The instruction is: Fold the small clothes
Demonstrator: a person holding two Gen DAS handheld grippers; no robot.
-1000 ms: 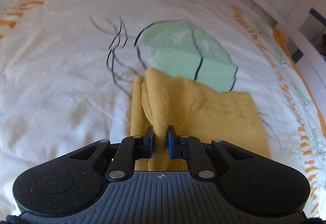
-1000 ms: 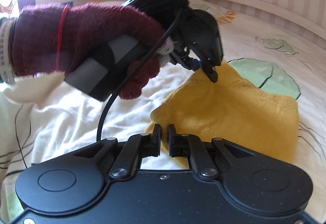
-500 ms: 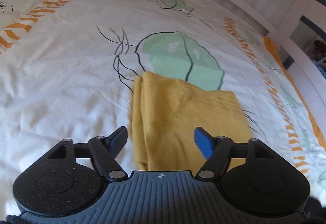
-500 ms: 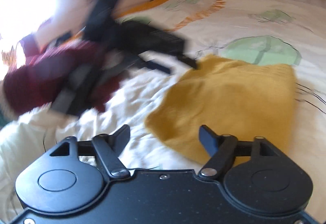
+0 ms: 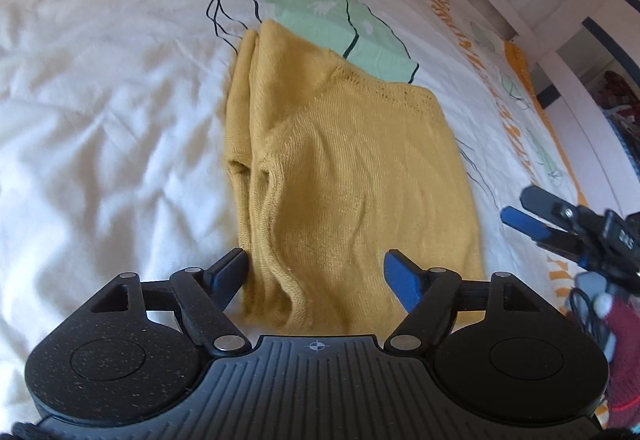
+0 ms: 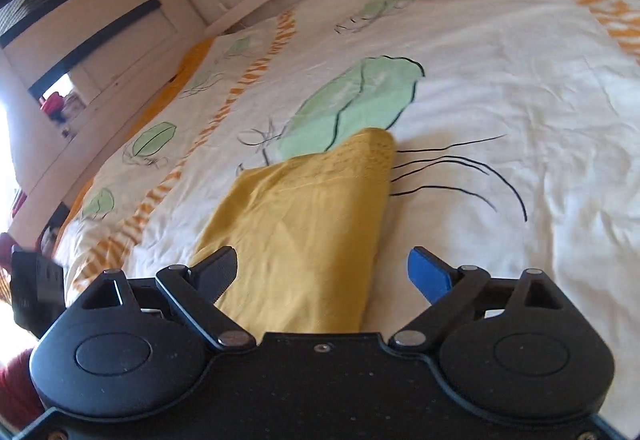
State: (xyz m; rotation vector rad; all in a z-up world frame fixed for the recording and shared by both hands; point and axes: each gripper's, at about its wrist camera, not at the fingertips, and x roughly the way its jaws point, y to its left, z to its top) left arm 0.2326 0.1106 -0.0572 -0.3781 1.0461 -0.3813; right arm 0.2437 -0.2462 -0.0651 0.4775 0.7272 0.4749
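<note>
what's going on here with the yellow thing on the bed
A person with a handheld gripper in each hand is folding a mustard-yellow knitted garment on a white bedsheet with green and orange prints. The garment lies folded on the sheet. The left gripper and right gripper are both open, holding nothing, poised over its near edge.

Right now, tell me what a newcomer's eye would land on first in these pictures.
First, the mustard-yellow knit garment, folded and lying flat mid-bed on the white duvet, its far edge overlapping a green leaf print. Next, the left gripper just short of its near edge, jaws wide open and empty. The right gripper is likewise open at the garment's other side.
</note>
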